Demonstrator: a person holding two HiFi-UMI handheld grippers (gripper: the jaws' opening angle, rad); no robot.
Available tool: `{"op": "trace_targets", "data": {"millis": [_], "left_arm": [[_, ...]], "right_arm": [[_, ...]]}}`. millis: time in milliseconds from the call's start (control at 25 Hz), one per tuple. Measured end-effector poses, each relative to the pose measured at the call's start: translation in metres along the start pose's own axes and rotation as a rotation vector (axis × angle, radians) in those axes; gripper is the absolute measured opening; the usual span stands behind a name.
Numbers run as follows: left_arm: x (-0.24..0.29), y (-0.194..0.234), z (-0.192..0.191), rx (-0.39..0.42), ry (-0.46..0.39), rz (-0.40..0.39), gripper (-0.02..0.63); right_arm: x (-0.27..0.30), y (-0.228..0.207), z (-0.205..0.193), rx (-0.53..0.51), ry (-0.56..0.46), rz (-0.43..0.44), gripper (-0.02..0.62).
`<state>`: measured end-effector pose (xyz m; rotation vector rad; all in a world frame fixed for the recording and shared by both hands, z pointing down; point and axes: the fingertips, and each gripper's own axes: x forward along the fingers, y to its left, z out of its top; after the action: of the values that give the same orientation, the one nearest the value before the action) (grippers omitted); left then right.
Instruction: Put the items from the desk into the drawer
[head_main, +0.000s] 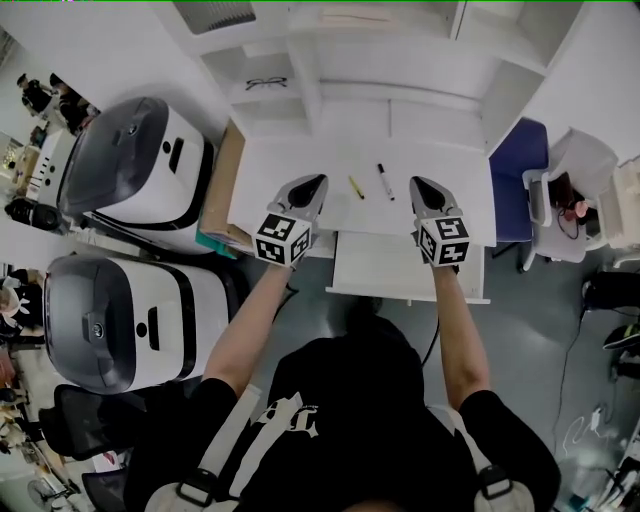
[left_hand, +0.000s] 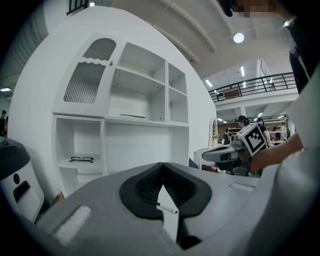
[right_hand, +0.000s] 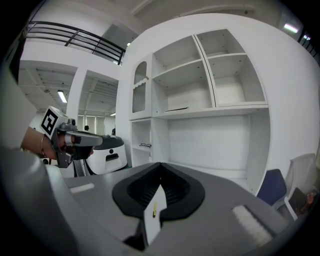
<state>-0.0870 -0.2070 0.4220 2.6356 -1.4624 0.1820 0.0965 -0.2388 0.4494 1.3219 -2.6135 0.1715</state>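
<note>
Two Shut Tongs Above an Open Drawer

Two arms in short black sleeves reached out from the person toward a white desk (head_main: 290, 160). Each hand held one pair of grey tongs. The left gripper (head_main: 316, 182) had its jaws pressed together at the tips, and nothing was held in them. The right gripper (head_main: 416, 183) was closed the same way, and it held nothing too. Both pointed forward, side by side but well apart.

Under the hands, a white drawer (head_main: 410, 296) stood pulled out from the front of the desk. I could see nothing inside it.

A bit farther on, two pens lay on the desk top, between the two grippers. The yellow pen (head_main: 356, 187) was on the left and the black pen (head_main: 385, 181) was on the right. They lay near each other but did not touch.

At the back of the desk stood white shelves (head_main: 400, 60). A pair of black glasses (head_main: 266, 83) lay in a low shelf on the left side.

Beside the desk on the left sat two big white and grey machines (head_main: 140, 165). A blue chair (head_main: 517, 165) stood on the right.
</note>
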Motion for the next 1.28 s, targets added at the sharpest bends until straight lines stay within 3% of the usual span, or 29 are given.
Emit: {"op": "trace_targets", "data": {"millis": [440, 1280], "left_arm": [[0.075, 0.0, 0.016, 0.002, -0.013, 0.004, 0.005], [0.093, 0.027, -0.01, -0.057, -0.009, 0.031, 0.005]], "right_arm": [[0.033, -0.067, 0.001, 0.018, -0.006, 0.016, 0.003], [0.072, -0.069, -0.022, 0.002, 0.063, 0.051, 0.005]]}}
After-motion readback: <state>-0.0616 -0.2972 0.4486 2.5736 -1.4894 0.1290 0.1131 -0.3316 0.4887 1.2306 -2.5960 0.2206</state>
